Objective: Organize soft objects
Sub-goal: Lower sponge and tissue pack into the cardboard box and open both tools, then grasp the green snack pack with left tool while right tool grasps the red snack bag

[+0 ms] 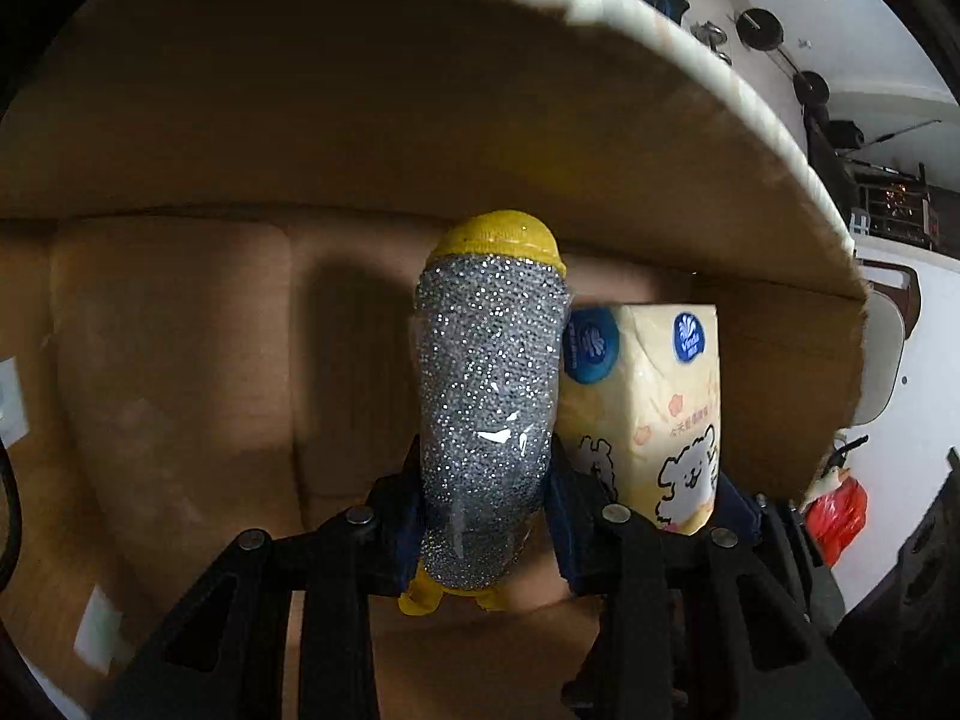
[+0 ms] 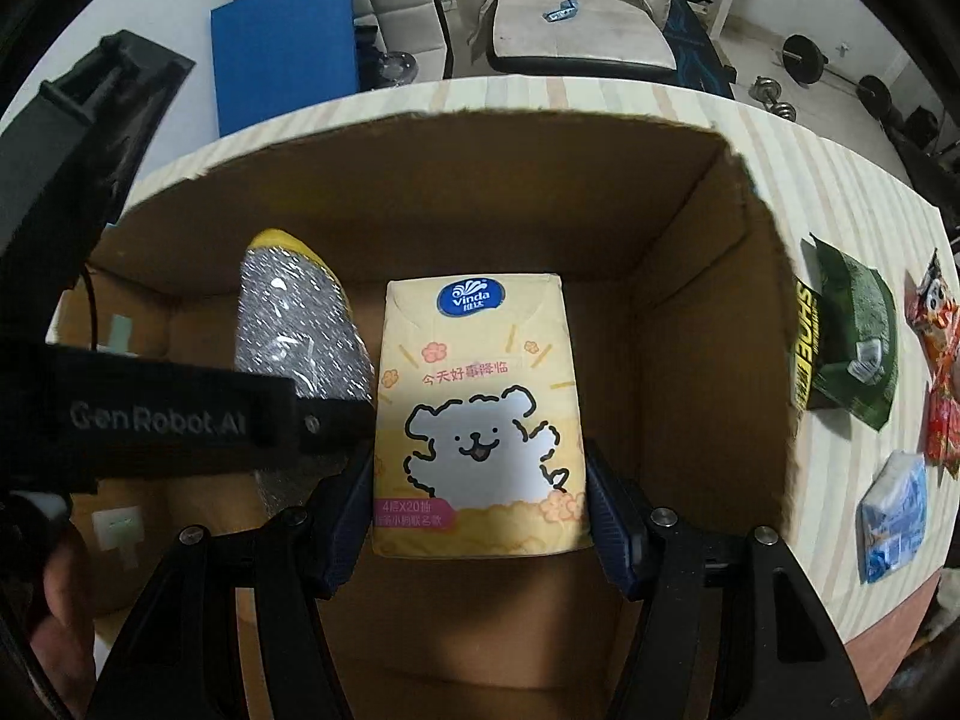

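Tissue pack (image 2: 480, 414), a pale yellow film-wrapped soft pack printed with a white cartoon dog, sits low inside the cardboard box (image 2: 708, 312), near its middle; it is judged light and compressible, its film likely somewhat slippery, so the two long side faces below mid-height are the sensible place to hold it, with modest pressure to avoid crushing. Right gripper (image 2: 480, 510) stands with its blue-padded jaws set about as wide as the pack, one pad against each long side, so it appears clenched on the pack; whether the pack also rests on the box floor cannot be told. Just beside the pack, touching or almost touching its left flank, lies the scouring sponge (image 1: 489, 420), a grey glittering mesh pad over a yellow core, sealed in clear wrap; it is judged very light, springy, and apt to slide in its wrap. Left gripper (image 1: 486, 516) holds the sponge by its lower part, jaws drawn in narrowly on its two faces, with the yellow end pointing toward the far box wall. Outside the box, on the striped table (image 2: 840, 510), lie a green snack packet (image 2: 852, 342), a red snack packet (image 2: 942, 372) and a blue-and-white tissue pack (image 2: 891, 516), well apart from both grippers.
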Demonstrator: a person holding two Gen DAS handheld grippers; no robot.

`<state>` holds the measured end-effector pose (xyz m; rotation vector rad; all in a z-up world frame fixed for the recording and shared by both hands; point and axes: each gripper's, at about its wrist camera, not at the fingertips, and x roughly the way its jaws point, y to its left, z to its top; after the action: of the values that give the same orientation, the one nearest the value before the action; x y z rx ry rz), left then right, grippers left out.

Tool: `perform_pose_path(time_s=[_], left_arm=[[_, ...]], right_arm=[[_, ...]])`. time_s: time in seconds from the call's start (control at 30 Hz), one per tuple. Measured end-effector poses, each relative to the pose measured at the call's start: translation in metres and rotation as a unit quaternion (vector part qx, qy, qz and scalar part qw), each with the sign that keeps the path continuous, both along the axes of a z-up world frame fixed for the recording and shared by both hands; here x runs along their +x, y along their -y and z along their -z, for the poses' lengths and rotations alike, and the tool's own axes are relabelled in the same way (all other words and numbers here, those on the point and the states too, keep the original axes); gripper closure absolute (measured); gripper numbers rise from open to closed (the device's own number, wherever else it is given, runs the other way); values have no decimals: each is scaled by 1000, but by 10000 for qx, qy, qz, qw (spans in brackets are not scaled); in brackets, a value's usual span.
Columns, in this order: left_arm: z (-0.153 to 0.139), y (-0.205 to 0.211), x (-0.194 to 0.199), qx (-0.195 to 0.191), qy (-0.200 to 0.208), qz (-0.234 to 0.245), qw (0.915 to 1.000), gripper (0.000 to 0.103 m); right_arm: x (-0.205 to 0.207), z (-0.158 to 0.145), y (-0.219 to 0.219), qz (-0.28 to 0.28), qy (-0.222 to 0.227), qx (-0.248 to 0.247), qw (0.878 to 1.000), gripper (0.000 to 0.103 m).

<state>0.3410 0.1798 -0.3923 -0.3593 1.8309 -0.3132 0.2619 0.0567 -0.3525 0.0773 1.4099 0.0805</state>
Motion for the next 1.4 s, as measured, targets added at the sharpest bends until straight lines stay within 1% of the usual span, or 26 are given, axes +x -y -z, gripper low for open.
perform_pose_path(time_s=[0.1, 0.13, 0.2, 0.27, 0.3, 0.33, 0.37, 0.4, 0.43, 0.5, 0.57, 0.6, 0.7, 0.73, 0.77, 0.9, 0.97, 1.0, 1.07, 1.1, 1.13, 1.17, 1.2, 1.3, 1.33, 1.4], left_arm=[[9, 4, -2, -38, -55, 67, 10000, 69], [11, 5, -3, -37, -63, 103, 9999, 69], [12, 8, -6, 120, -6, 231, 9997, 68], [10, 10, -9, 144, 26, 288, 9995, 67], [10, 11, -10, 165, 18, 297, 9994, 64], [8, 12, -11, 260, 21, 343, 9991, 60], [7, 13, -11, 390, 54, 408, 9984, 51], [4, 14, -12, 561, 131, 492, 9971, 40], [-1, 14, -13, 743, 249, 560, 9953, 35], [-12, 13, -17, 962, 426, 600, 9926, 16], [-27, 8, -23, 1124, 622, 597, 9899, 7], [-34, 6, -26, 1190, 721, 580, 9886, 6], [-62, -2, -41, 1434, 1073, 499, 9826, 4], [-74, -5, -49, 1503, 1211, 470, 9801, 4], [-82, -7, -57, 1554, 1322, 441, 9780, 3], [-121, -19, -96, 1702, 1709, 256, 9701, 2], [-136, -31, -111, 1772, 1843, 164, 9666, 2], [-148, -32, -126, 1827, 1947, 123, 9636, 2], [-163, -31, -132, 1919, 2080, 89, 9591, 2], [-172, -31, -146, 1949, 2157, 90, 9568, 2], [-175, -35, -152, 1956, 2217, 83, 9553, 2], [-169, -42, -159, 1980, 2256, 63, 9538, 2], [-169, -42, -154, 2006, 2274, 48, 9529, 2], [-185, -37, -173, 2011, 2385, -38, 9501, 2], [-185, -32, -168, 2027, 2414, -72, 9490, 2], [-198, -24, -180, 2048, 2484, -142, 9467, 2]], right_arm=[[0, 9, -3, -53, 48, -156, 9999, 37], [0, 10, -3, -61, 48, -157, 9998, 37], [-2, 13, -4, -20, 8, -127, 9999, 37], [-3, 16, -3, -10, -45, -91, 9999, 36], [-3, 16, -2, -4, -70, -40, 10000, 36], [-2, 17, -1, 11, -102, -12, 9999, 36], [-4, 16, -1, 35, -145, 0, 9999, 35], [-3, 16, -1, 46, -155, 0, 9999, 35], [-5, 13, -1, 66, -173, 12, 9998, 35], [-9, 8, 0, 128, -217, 92, 9996, 34], [-12, 1, -1, 162, -282, 212, 9992, 29], [-13, -2, -1, 168, -313, 282, 9990, 26], [-22, -19, -2, 154, -338, 234, 9990, 12], [-23, -25, -2, 146, -312, 171, 9993, 3], [-29, -34, -2, 126, -269, 136, 9995, 0], [-38, -60, -4, 64, -205, 85, 9997, 0], [-50, -75, -1, 32, -162, 23, 9999, 0], [-46, -76, 5, 22, -146, 4, 9999, 0], [-57, -89, 13, 10, -47, -44, 10000, 0], [-60, -94, 16, 11, -3, -55, 10000, 0], [-69, -102, 20, 8, 45, -64, 10000, 0], [-74, -109, 22, 1, 68, -61, 10000, 0], [-83, -117, 27, 3, 116, -13, 9999, 0], [-101, -133, 29, -5, 204, 125, 9997, 0], [-107, -139, 32, -5, 239, 168, 9996, 0], [-118, -150, 33, -77, 301, 279, 9991, 0]])
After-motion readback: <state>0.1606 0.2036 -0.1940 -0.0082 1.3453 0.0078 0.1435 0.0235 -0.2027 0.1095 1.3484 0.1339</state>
